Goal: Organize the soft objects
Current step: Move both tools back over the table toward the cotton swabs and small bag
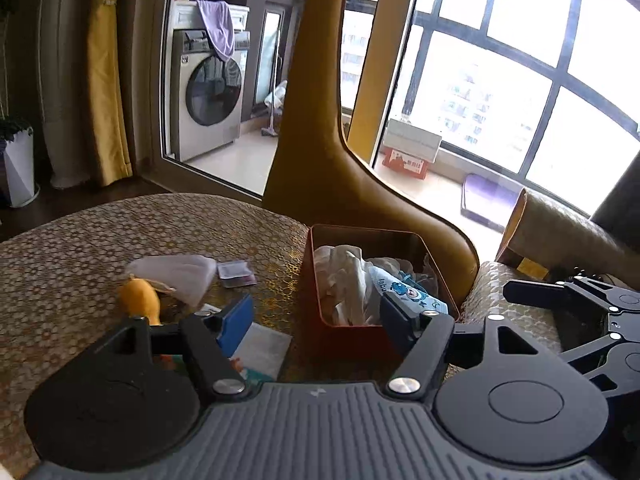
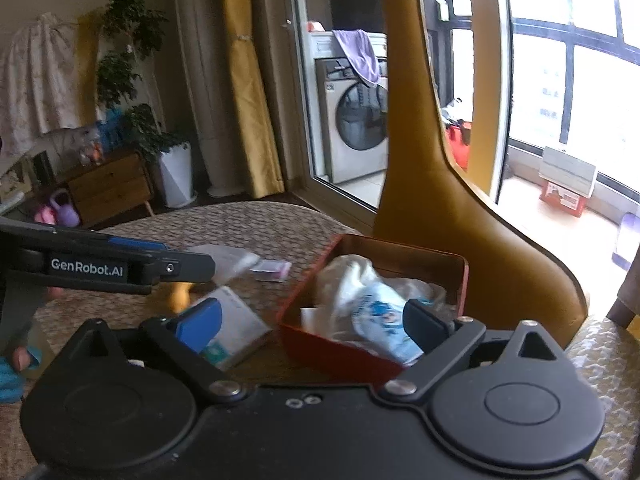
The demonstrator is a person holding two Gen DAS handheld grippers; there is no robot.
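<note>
Fingers (image 1: 240,316) both grippers wide apart, holding nthg.

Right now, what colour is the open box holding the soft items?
Red box, copper-brown inside; clearest in the left wrist view.

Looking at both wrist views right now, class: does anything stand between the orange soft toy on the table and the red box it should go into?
Nothing visible blocks it. The orange soft toy lies left of the red box, with only patterned tablecloth between them; a white pouch and small packet lie just behind that path.
</note>
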